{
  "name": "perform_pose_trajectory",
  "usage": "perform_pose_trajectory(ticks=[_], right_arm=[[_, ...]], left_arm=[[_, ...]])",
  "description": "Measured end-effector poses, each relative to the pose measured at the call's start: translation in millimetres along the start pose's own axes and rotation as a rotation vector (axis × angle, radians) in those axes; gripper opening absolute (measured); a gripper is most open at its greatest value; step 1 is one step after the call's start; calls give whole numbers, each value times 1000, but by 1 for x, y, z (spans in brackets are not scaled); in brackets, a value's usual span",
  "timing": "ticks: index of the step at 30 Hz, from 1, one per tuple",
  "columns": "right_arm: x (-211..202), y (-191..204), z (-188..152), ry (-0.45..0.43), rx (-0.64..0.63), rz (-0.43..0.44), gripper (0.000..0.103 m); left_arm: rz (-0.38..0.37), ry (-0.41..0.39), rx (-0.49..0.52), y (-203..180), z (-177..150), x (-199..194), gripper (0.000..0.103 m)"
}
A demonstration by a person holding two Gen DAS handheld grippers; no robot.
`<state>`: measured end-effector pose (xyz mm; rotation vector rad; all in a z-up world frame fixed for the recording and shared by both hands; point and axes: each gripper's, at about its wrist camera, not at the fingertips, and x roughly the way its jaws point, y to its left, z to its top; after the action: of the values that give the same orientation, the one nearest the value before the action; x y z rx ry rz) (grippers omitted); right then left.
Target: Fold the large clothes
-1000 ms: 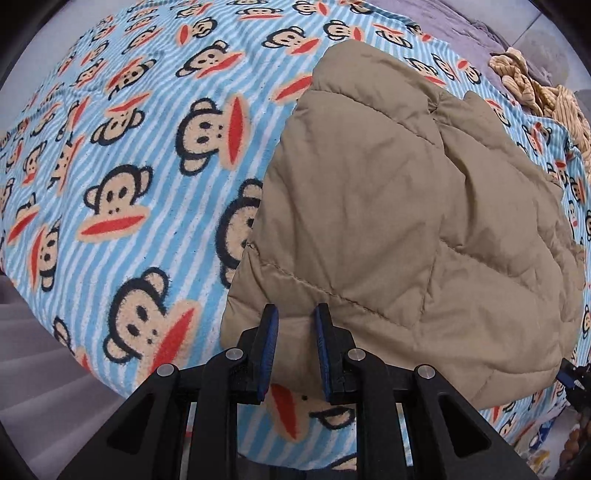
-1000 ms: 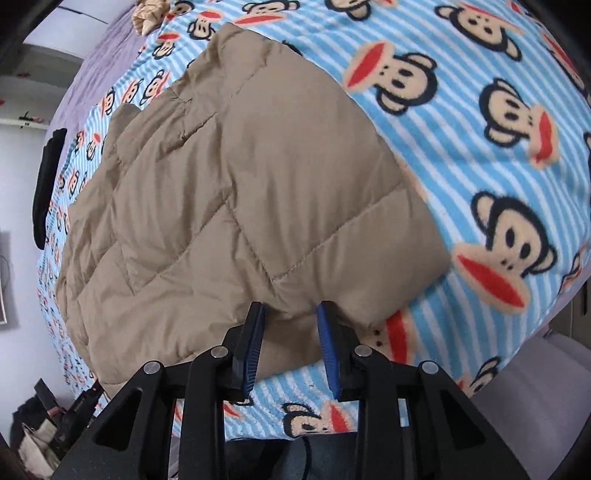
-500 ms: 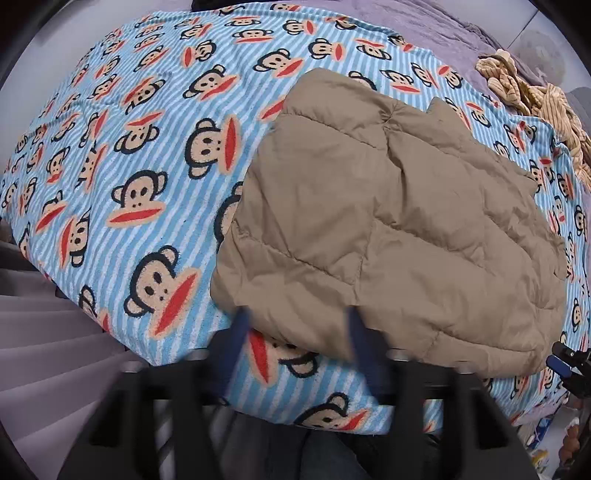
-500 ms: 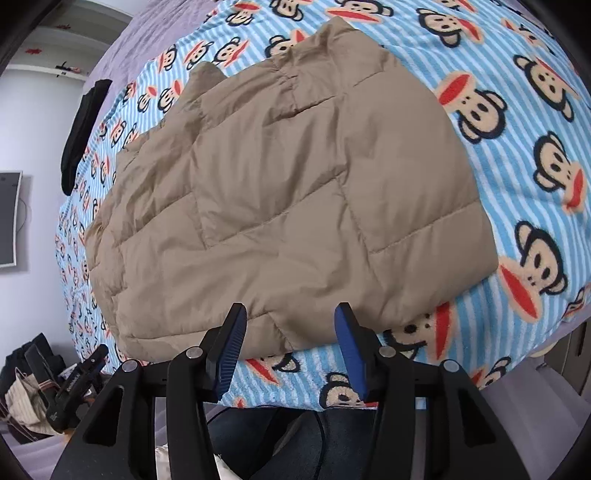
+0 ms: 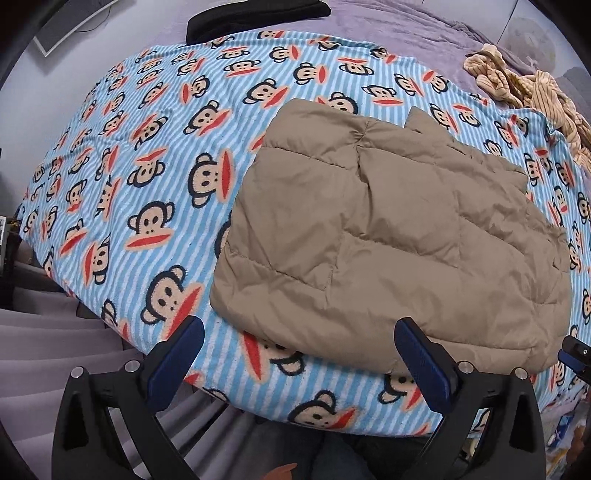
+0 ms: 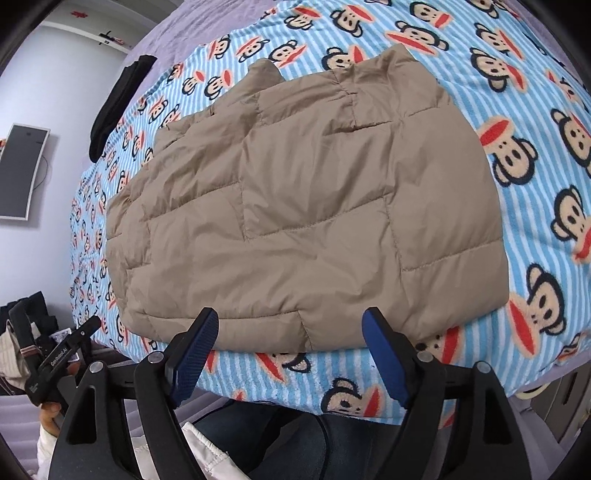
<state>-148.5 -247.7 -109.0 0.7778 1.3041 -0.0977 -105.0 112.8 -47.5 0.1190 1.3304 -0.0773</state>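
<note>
Jacket (image 5: 388,236) first: we see a tan quilted jacket lying folded and flat on the bed, on a blue striped blanket (image 5: 155,155) printed with monkey faces. Our left claw (image 5: 299,354) has its jaws spread wide and grips nothing, held off the jacket's near edge. Our right claw (image 6: 291,349) is likewise wide apart and empty, just short of the same hem. Farther off on the bed we see a black garment (image 5: 255,16) and a beige knitted garment (image 5: 524,85), both well apart from the jacket.
</note>
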Motion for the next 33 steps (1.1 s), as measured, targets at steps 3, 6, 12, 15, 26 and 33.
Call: perform_pose_trajectory(ticks=[3,6,12,15,26,33], right_arm=[[0,2,1,-15,-29,30,103],[2,7,1,-25,-68,39,103],[12,13,2,26,-70,33,103],[16,16,2,34,-43,33,103],[48,58,-14,18,80,0,103],[76,100,-17,28,110,-42,103]], left_arm=[[15,0,-9,-3,-3,-5,103],[26,0,-3,-5,-7,-6,103],[-9,13,28,-9,-11,-3,103],[-16,0,49,-8,-8,-2,103],[-88,39,150,25,32,41,103],[-158,49,208,56,68,65,103]])
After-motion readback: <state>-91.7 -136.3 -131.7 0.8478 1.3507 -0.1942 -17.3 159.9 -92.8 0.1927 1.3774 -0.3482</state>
